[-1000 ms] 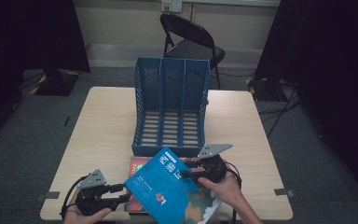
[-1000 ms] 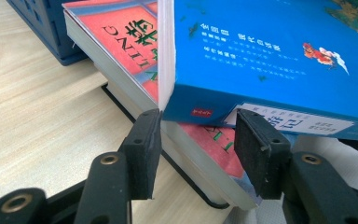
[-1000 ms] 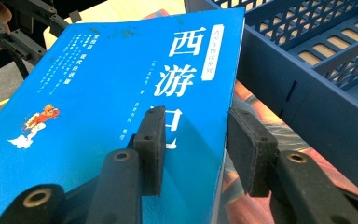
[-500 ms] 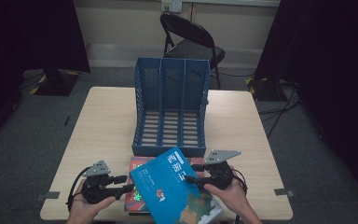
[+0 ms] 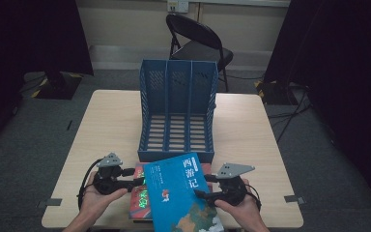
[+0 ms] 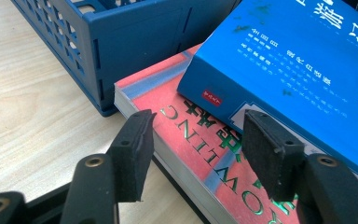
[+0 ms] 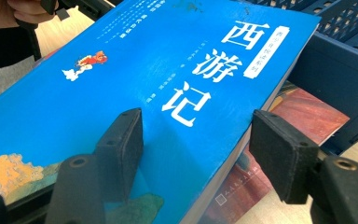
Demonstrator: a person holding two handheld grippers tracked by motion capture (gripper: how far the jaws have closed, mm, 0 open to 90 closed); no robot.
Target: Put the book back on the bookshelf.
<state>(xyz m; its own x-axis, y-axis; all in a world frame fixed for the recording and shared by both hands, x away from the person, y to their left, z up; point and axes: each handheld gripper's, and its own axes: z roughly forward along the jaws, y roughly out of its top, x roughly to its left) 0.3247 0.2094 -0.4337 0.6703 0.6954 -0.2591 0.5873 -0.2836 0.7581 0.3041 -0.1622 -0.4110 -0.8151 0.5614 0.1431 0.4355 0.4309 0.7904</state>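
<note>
Blue book (image 5: 181, 193) lies cover up on top of the red book (image 5: 139, 198), set askew so its near end runs past the front edge of the table (image 5: 251, 130); its far corner sits just in front of the blue file rack (image 5: 178, 116). In your right gripper view, the white title characters on the cover face up and the red cover peeks out from under the book's edge beside the rack's low front wall.

Your right gripper (image 5: 204, 186) is at the blue book's right edge. Its jaws have just been opening and now stand apart, one pad over the cover and one off the side, neither pressing on it. Your left gripper (image 5: 139, 176) is at the left side of the stack, its jaws also freshly widened and clamping nothing; in your left gripper view they straddle the red book's corner, with the blue book's spine just beyond. Behind the table stands a dark folding chair (image 5: 198, 38).
</note>
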